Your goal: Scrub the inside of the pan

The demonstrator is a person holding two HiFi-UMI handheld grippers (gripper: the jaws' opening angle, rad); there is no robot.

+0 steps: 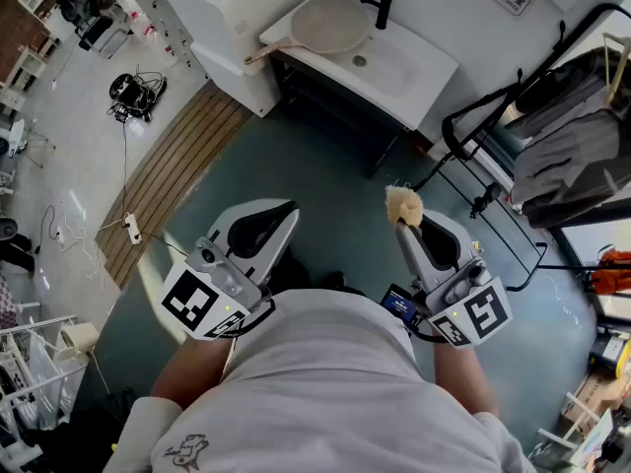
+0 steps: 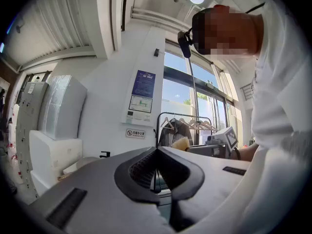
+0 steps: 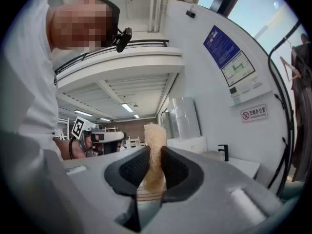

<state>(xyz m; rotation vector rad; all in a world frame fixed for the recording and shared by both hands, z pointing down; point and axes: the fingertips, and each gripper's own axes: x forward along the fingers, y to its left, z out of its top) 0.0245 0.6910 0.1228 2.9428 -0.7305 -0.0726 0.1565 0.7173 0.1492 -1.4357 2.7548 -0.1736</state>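
Observation:
A beige pan (image 1: pixel 327 23) with a wooden handle rests across the left part of a white sink (image 1: pixel 394 67) far ahead of me, well out of reach of both grippers. My right gripper (image 1: pixel 406 223) is shut on a tan loofah sponge (image 1: pixel 403 205), which sticks out past its jaws (image 3: pixel 155 150). My left gripper (image 1: pixel 284 215) is shut with nothing between its jaws (image 2: pixel 156 152). Both are held level near my body, over the floor. From the left gripper view the sponge (image 2: pixel 179 144) shows off to the right.
A black faucet (image 1: pixel 379 6) stands behind the sink, which sits on a dark cabinet (image 1: pixel 335 116). A white appliance (image 1: pixel 232 18) stands left of it. A clothes rack with grey garments (image 1: pixel 567 136) stands at the right. Wooden decking (image 1: pixel 177 170) and cables lie at the left.

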